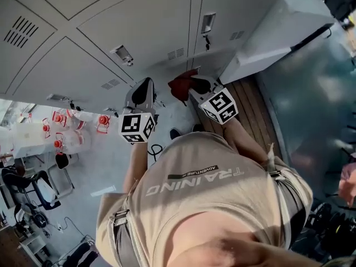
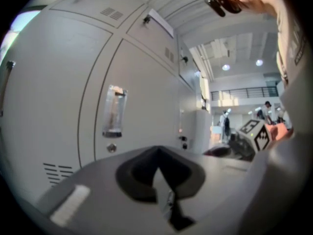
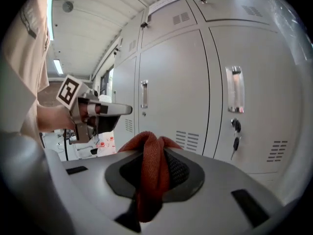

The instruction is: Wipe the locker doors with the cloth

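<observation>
A red cloth (image 1: 179, 85) (image 3: 152, 165) is pinched in my right gripper (image 1: 193, 83) (image 3: 149, 173), which is shut on it and held close to the grey locker doors (image 1: 150, 21) (image 3: 173, 102). The cloth bunches up between the jaws and hangs over them. My left gripper (image 1: 146, 84) (image 2: 157, 160) is shut with nothing in it, a little left of the right one, pointing at a locker door (image 2: 58, 106) with a handle (image 2: 114, 111). Each gripper shows in the other's view: the left gripper (image 3: 95, 112) and the right gripper (image 2: 252, 136).
A key (image 3: 235, 143) hangs in a locker lock on the right. A white cabinet (image 1: 278, 32) stands at the lockers' right end beside wooden decking (image 1: 253, 110). Bottles with red caps (image 1: 67, 129) and chairs (image 1: 28, 188) are at the left. People stand far down the hall (image 2: 266, 110).
</observation>
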The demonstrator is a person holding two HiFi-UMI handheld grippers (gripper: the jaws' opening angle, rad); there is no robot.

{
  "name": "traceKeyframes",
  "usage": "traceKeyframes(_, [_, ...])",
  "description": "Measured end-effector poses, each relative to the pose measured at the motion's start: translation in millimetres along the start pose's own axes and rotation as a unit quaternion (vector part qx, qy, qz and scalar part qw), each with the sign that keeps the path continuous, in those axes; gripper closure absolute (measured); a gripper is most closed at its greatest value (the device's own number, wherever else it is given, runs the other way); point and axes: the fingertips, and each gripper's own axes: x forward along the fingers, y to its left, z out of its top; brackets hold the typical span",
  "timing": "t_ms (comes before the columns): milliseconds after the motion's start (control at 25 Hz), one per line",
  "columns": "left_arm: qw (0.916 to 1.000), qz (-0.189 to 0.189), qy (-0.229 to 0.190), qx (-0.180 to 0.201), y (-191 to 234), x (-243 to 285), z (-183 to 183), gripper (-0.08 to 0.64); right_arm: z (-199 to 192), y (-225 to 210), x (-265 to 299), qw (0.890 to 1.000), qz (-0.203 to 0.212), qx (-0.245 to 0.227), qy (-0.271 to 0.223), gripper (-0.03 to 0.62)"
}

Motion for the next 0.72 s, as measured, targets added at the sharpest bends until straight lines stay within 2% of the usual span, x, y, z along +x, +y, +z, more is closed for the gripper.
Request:
traceKeyframes(240, [0.9974,0.050,-0.051,-0.004,20.7,-1.2,34.5,0.554,77.2,-5.7,1.6,0.995,-0.013,-0.076,-0.065,0.529])
traceKeyframes(360, [0.9952,0.061,-0.076,0.006,24.1,-2.4,58.1,0.554,106.4,-8.1,3.1,0.993,-0.007,-0.071,-0.095,0.529])
traceKeyframes(520, [0.9921,0.066,-0.106,0.015,27.2,-1.2,86.9,0.555,146.9,-19.2,-3.3,0.987,-0.020,-0.075,-0.138,0.529])
traceKeyframes(720, [0.9916,0.063,-0.107,0.035,31.9,-0.1,94.1,0.554,172.5,-37.0,-8.0,0.981,-0.042,-0.050,-0.183,0.529])
